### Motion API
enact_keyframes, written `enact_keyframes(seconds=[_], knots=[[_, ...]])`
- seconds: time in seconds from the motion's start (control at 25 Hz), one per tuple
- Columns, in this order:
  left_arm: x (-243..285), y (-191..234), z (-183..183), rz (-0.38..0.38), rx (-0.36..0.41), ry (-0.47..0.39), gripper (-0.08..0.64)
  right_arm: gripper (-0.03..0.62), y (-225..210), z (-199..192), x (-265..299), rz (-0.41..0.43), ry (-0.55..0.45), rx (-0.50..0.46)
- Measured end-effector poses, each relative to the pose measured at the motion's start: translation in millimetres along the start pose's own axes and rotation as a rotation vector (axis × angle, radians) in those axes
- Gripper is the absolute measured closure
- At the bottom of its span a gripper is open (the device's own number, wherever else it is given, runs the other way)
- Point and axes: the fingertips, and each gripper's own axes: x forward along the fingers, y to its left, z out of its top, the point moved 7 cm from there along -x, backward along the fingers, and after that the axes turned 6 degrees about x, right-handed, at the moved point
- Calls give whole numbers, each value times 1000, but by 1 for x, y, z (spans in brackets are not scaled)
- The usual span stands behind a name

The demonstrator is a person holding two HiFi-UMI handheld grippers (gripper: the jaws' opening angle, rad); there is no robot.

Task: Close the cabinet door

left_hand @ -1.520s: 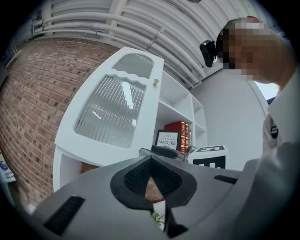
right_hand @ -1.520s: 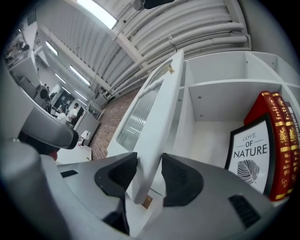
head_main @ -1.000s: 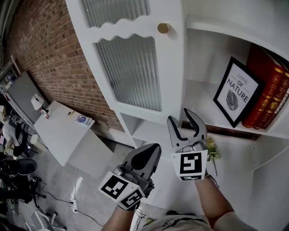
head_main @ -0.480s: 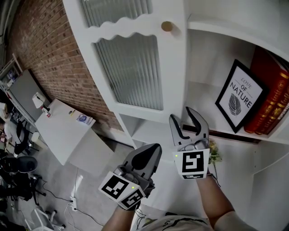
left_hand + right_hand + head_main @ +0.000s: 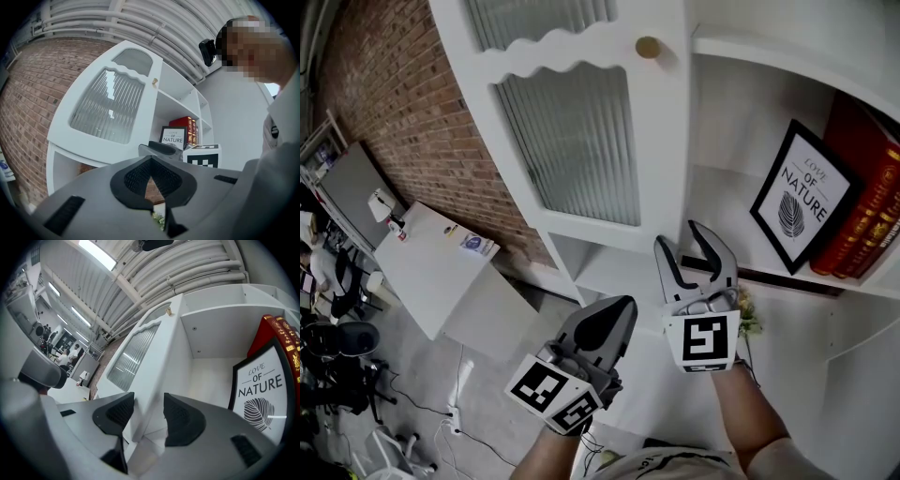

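The cabinet door [image 5: 581, 141] loses its top to the head view's upper edge, the red books [image 5: 870, 202] are cut by its right edge, the flowers [image 5: 746, 315] sit half hidden behind the right gripper [image 5: 677, 234], and print on the flat item [image 5: 475, 247] on the worktop [image 5: 417, 281] is too small to read

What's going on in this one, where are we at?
A person stands in front of a white cabinet with a gripper in each hand. The cabinet door, glass-panelled with a round knob, stands open, showing a framed print and red books on a shelf. The right gripper is open, its gap lined up with the door's free edge but not clamped on it. The left gripper is shut and empty, lower down.
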Motion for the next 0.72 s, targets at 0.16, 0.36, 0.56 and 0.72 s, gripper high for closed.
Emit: enact_keyframes(seconds=[0.16,0.36,0.56,0.72], knots=[[-8,-1,0,-2,-1,1,549,391,4,1,-5,-5,11,0],[-17,-4,-3,-6,1,5,549,391,11,-1,-17,-28,57,20],[-28,-8,-3,-16,-1,10,549,394,16,-3,-33,-14,95,107],[-37,-11,-4,-28,2,18,549,437,24,-6,-47,-8,118,144]])
